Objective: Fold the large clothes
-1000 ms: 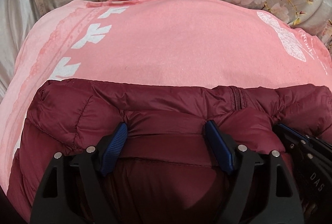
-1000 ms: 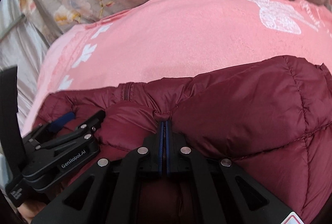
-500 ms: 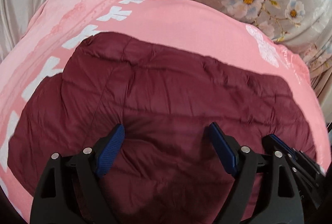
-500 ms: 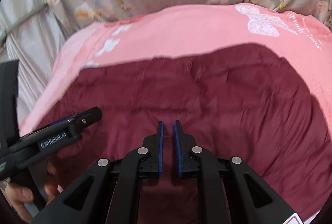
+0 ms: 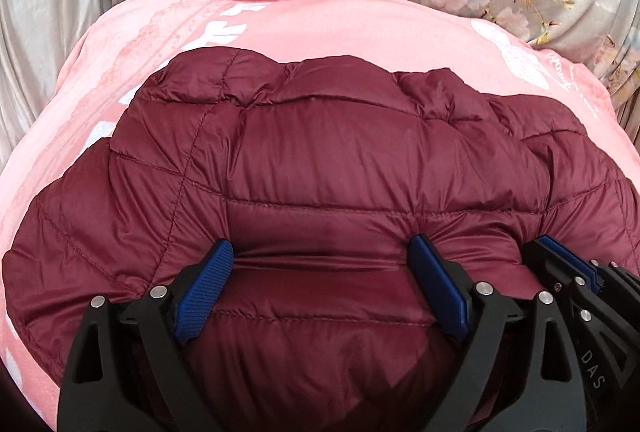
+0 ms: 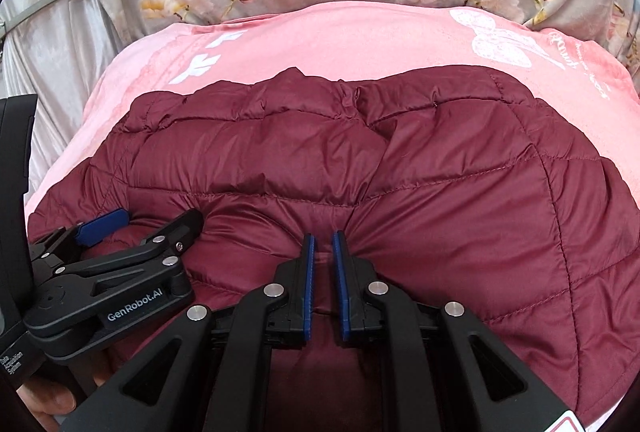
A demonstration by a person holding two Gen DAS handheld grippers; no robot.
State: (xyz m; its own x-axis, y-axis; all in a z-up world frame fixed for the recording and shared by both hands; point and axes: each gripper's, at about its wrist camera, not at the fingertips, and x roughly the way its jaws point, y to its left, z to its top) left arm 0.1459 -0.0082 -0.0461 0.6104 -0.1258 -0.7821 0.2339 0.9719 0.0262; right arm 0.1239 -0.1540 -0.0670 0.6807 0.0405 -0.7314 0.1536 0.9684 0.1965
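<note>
Item: dark maroon quilted puffer jacket (image 5: 320, 172), lying as a folded bundle on the pink printed blanket (image 5: 360, 20). My left gripper (image 5: 320, 284) is opening, nothing clamped; right gripper (image 6: 323, 272) stands slightly parted, released. Folding looks nearly complete; perhaps tidying remains.

The maroon jacket (image 5: 360, 160) runs off the frame at 6 o'clock; the hand (image 6: 48, 398) is mostly hidden.

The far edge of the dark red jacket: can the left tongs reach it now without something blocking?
Probably yes. The left tongs, jaws opening, rest on the near part of the jacket; only the jacket's own puffy surface lies before its far edge.
</note>
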